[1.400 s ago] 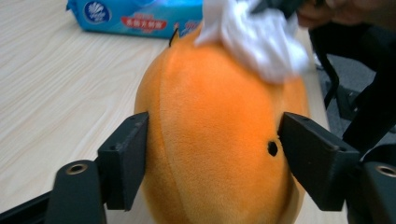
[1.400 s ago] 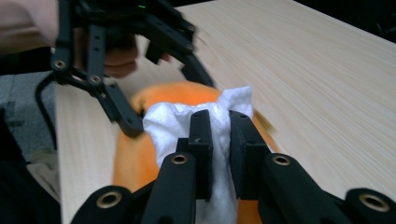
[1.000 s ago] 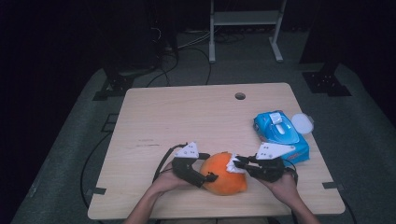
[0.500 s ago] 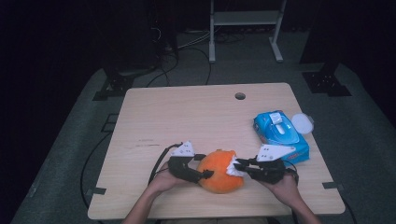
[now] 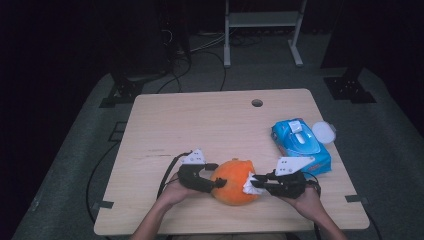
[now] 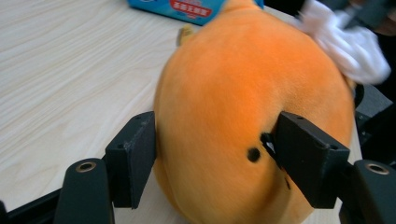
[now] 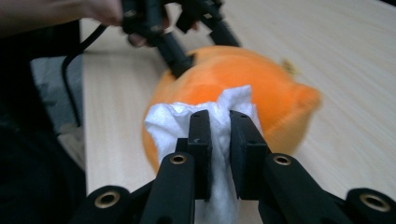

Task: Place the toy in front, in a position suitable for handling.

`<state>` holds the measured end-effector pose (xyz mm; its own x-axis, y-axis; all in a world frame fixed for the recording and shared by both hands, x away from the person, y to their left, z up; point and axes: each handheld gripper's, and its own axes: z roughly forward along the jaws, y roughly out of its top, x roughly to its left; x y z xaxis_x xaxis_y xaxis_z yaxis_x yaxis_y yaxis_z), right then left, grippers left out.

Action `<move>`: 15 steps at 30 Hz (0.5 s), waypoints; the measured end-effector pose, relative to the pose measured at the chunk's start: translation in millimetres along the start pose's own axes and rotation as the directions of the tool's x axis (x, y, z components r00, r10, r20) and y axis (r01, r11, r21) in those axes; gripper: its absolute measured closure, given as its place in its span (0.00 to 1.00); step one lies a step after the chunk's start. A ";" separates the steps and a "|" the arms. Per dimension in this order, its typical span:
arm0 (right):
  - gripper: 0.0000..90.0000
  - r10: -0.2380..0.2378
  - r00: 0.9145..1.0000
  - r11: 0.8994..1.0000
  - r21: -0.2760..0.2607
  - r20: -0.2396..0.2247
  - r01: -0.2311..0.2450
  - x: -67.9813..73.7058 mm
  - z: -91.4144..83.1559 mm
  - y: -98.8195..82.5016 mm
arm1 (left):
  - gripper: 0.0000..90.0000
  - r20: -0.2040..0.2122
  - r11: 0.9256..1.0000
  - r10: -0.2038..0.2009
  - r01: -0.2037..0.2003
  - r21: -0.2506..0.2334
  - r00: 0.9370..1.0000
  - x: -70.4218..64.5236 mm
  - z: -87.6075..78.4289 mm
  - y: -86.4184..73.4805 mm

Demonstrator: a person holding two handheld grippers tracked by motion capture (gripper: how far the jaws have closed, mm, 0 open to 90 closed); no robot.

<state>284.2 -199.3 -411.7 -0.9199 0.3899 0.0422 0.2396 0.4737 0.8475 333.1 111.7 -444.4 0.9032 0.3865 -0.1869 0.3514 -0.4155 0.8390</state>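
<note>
An orange plush toy (image 5: 234, 182) lies near the table's front edge between both hands. My left gripper (image 5: 216, 175) comes at it from the left. Its jaws have just been closing with the toy between them, and in the left gripper view (image 6: 215, 158) both pads press into the toy's (image 6: 243, 107) soft sides. My right gripper (image 5: 254, 182) is on the toy's right, shut on a crumpled white wipe (image 5: 248, 184). In the right gripper view (image 7: 219, 140) the wipe (image 7: 177, 119) bulges from the pinched jaws against the toy (image 7: 271, 88).
A blue pack of wipes (image 5: 301, 143) lies at the table's right, a round white lid (image 5: 324, 132) beside it at the edge. The wooden table (image 5: 200, 125) has a cable hole (image 5: 257, 103) near its far edge. Cables trail on the floor beyond.
My left gripper's jaws have closed from wide apart onto the orange toy, which has shifted slightly left. The right gripper has stayed put, still pinching the wipe against the toy.
</note>
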 end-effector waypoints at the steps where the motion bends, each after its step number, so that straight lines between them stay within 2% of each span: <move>1: 0.87 -0.009 1.000 1.000 0.003 -0.019 0.009 1.3 1.1 0.1 | 0.34 0.000 1.000 -0.006 0.006 -0.005 1.000 0.3 -0.1 -0.3; 4: 0.87 -0.008 1.000 1.000 0.002 -0.020 0.008 0.4 0.7 0.0 | 0.35 0.005 1.000 0.000 0.000 -0.012 1.000 -1.0 0.1 -0.2; 5: 0.87 0.001 1.000 1.000 -0.001 -0.009 -0.001 -1.2 0.4 -0.1 | 0.35 0.014 1.000 0.015 -0.015 -0.017 1.000 -3.1 0.9 0.5; 6: 0.87 0.035 0.999 0.999 -0.013 0.037 -0.034 -5.4 0.0 -0.7 | 0.35 0.039 0.998 0.055 -0.054 -0.017 0.998 -8.7 3.6 2.3; 8: 0.87 0.060 0.996 0.998 -0.023 0.060 -0.059 -7.7 1.0 -1.1 | 0.35 0.056 0.998 0.069 -0.068 -0.018 0.996 -11.2 4.8 3.1; 9: 0.87 0.064 0.996 0.998 -0.018 0.058 -0.063 -9.0 2.4 -1.5 | 0.31 0.095 0.996 0.083 -0.084 -0.002 0.992 -14.0 5.5 3.7; 10: 0.87 0.062 0.996 0.998 -0.018 0.058 -0.061 -9.0 3.1 -2.0 | 0.28 0.112 0.996 0.090 -0.091 0.003 0.990 -13.7 4.7 3.6; 11: 0.87 0.059 0.997 0.998 -0.018 0.052 -0.058 -8.8 3.6 -2.6 | 0.26 0.133 0.997 0.077 -0.077 0.001 0.988 -12.7 3.9 3.5; 13: 0.87 0.042 0.999 0.999 -0.013 0.025 -0.041 -7.4 3.8 -3.2 | 0.15 0.203 1.000 0.022 -0.024 0.008 0.979 -9.7 3.3 6.9; 14: 0.87 0.038 0.999 0.999 -0.008 0.008 -0.038 -6.4 3.7 -3.4 | 0.12 0.189 1.000 0.012 -0.015 0.010 0.982 -9.3 3.8 9.2; 15: 0.86 0.035 0.999 0.999 -0.010 -0.005 -0.035 -5.7 3.7 -3.7 | 0.12 0.154 1.000 0.014 -0.017 0.018 0.988 -8.6 5.6 10.7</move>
<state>289.7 -200.4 -417.0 -0.9125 0.4022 0.0745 0.2686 0.4520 0.8506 330.5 99.3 -436.7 0.9352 0.2494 -0.2515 0.3404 -0.4366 0.8328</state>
